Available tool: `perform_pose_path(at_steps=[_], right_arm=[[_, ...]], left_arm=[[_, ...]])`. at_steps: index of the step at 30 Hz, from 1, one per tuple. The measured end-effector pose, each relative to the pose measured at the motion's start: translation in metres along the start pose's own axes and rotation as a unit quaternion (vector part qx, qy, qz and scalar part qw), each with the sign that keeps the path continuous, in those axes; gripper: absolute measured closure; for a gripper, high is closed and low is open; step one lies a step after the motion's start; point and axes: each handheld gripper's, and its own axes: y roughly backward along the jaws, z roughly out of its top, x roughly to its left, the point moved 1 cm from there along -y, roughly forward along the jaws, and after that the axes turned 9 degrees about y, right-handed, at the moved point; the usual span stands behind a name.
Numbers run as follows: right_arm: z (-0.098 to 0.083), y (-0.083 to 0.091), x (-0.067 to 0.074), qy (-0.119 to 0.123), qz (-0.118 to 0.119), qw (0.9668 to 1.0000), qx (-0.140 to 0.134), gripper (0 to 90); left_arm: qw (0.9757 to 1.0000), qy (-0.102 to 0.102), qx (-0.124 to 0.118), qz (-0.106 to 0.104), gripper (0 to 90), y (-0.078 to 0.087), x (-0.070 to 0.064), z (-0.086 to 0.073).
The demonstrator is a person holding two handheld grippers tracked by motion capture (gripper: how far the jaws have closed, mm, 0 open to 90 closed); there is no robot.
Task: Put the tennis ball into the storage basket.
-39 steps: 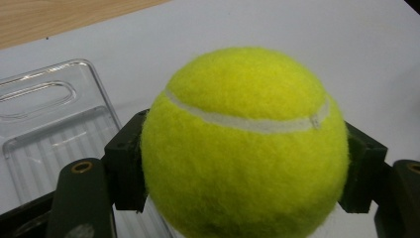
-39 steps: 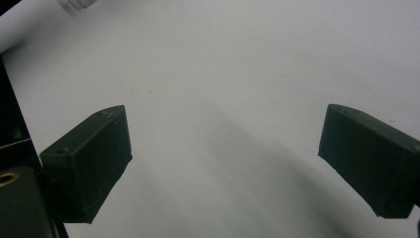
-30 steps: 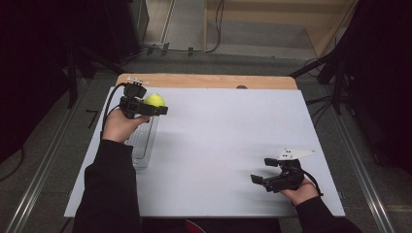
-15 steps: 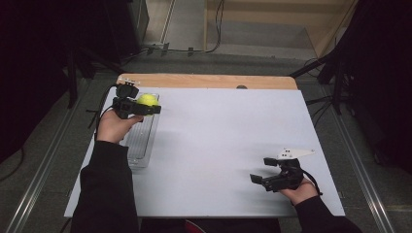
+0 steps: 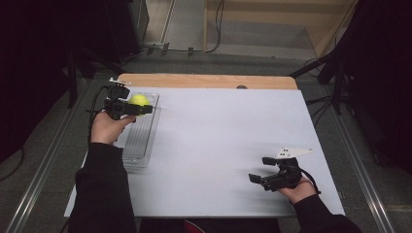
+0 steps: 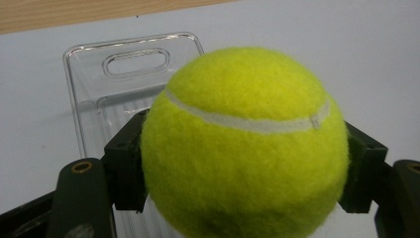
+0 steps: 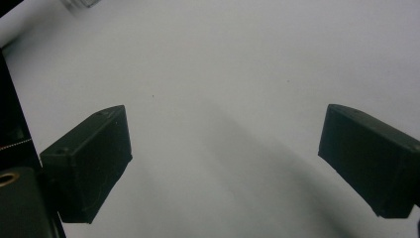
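A broad pale grey table top (image 5: 218,145) with a wooden strip along its far edge bears a long clear plastic tray (image 5: 141,136) with a ribbed floor and a slot handle, lying at the table's left side. Above the tray's far end, the black left gripper (image 5: 137,108) pinches a fuzzy yellow-green tennis ball (image 6: 245,144) with a white seam; its jaws press on the ball's two sides, and the ball sits right at the fingertips, clear of the tray floor below. Well apart, near the table's near right corner, the black right gripper (image 7: 225,163) hovers over bare table with its jaws spread wide and nothing between them.
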Motion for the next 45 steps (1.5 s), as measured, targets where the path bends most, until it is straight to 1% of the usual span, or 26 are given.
perform_pose_path(at_steps=[8, 12, 16, 21, 30, 33, 35, 37, 38, 41, 45], right_arm=[[0.000, 0.000, 0.000, 0.001, 0.000, 1.0000, 0.000, 4.6], [0.000, 0.000, 0.000, 0.000, 0.000, 1.0000, -0.001, 4.5], [0.000, 0.000, 0.000, 0.000, 0.001, 1.0000, 0.000, 4.5], [0.000, 0.000, 0.000, 0.000, 0.001, 1.0000, 0.000, 4.5], [0.000, 0.001, 0.000, 0.002, 0.000, 1.0000, 0.000, 4.6], [0.000, 0.001, 0.000, 0.001, 0.000, 1.0000, 0.000, 4.6], [0.000, 0.001, 0.000, 0.001, 0.000, 1.0000, 0.000, 4.5], [0.000, 0.000, 0.000, 0.001, 0.000, 1.0000, -0.001, 4.6], [0.000, 0.000, 0.000, 0.002, 0.000, 1.0000, -0.001, 4.6], [0.000, 0.000, 0.000, 0.001, 0.000, 1.0000, 0.000, 4.5], [-0.001, 0.002, 0.000, 0.000, -0.002, 1.0000, -0.001, 4.5]], left_arm=[[0.9999, 0.010, 0.007, 0.004, 26.2, -0.006, 0.005, -0.002], [0.9997, 0.016, 0.012, 0.012, 26.0, -0.011, 0.008, -0.004], [0.9996, 0.023, 0.014, 0.011, 26.0, -0.015, 0.011, -0.005], [0.9992, 0.028, 0.024, 0.017, 25.8, -0.023, 0.015, -0.008], [0.9980, 0.036, 0.038, 0.035, 25.0, -0.031, 0.018, -0.010], [0.9976, 0.033, 0.042, 0.045, 25.0, -0.032, 0.018, -0.011], [0.9977, 0.035, 0.039, 0.044, 24.3, -0.031, 0.018, -0.010], [0.9981, 0.041, 0.029, 0.038, 19.9, -0.028, 0.019, -0.009], [0.9982, 0.040, 0.025, 0.035, 19.8, -0.026, 0.018, -0.008], [0.9986, 0.035, 0.015, 0.036, 18.1, -0.020, 0.015, -0.005], [0.9990, 0.032, 0.010, 0.030, 18.1, -0.016, 0.011, -0.003]])
